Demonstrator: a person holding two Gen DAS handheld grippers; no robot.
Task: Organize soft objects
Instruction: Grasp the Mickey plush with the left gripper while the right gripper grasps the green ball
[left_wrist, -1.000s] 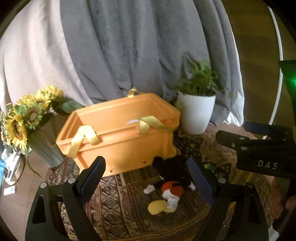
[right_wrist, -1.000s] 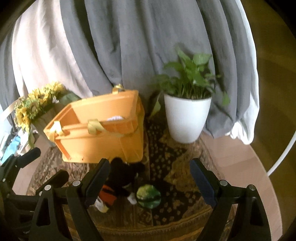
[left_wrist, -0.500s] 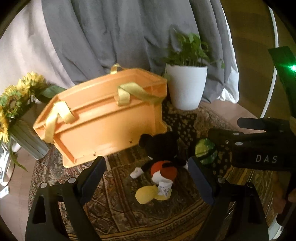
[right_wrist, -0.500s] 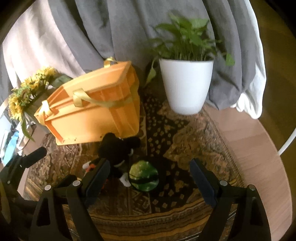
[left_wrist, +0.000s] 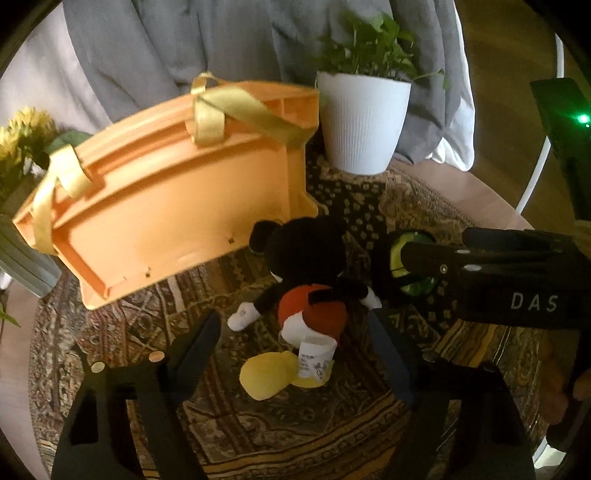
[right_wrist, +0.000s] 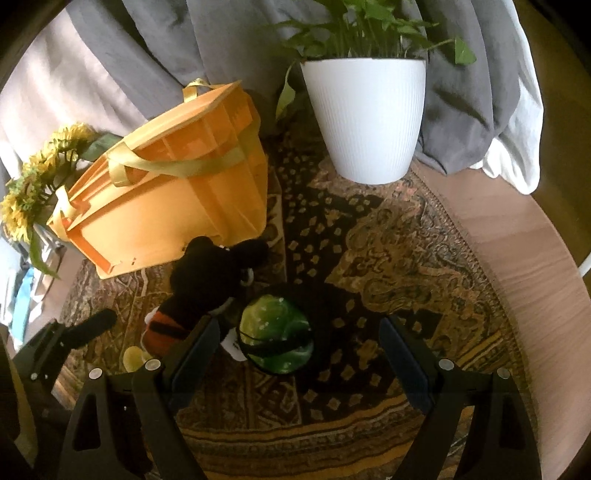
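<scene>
Round wooden table (right_wrist: 517, 236) covered mostly by a patterned brown-gold rug (right_wrist: 388, 251), grey and white draped fabric (right_wrist: 155, 40) behind it. Orange plastic crate (left_wrist: 177, 206) with yellow ribbon handles (left_wrist: 236, 110) sits on the rug at back left; contents not visible from these angles. White ribbed pot with a green plant (right_wrist: 365, 114) stands to the crate's right, on the rug. Sunflowers (right_wrist: 33, 181) in a grey vase at far left, beside the crate. Black mouse plush (left_wrist: 306, 277) with red shorts, white gloves and yellow shoes lies on the rug just in front of the crate's near corner, head toward the crate, a white tag at its feet. Green soft ball (right_wrist: 275, 336) rests on the rug just right of the plush, touching or nearly touching it, cannot tell which. Left gripper (left_wrist: 295, 347) is above the plush's lower half, jaws wide apart and just been closing a little, plush legs and shoes between the fingers but pads not pressing on it. Right gripper (right_wrist: 295, 343) hangs over the ball, jaws spread wide, ball near its left finger (right_wrist: 192, 347), nothing gripped. In the left wrist view the right gripper body comes in from the right edge, partly hiding the ball. A hand (left_wrist: 554, 384) shows at the right edge.
</scene>
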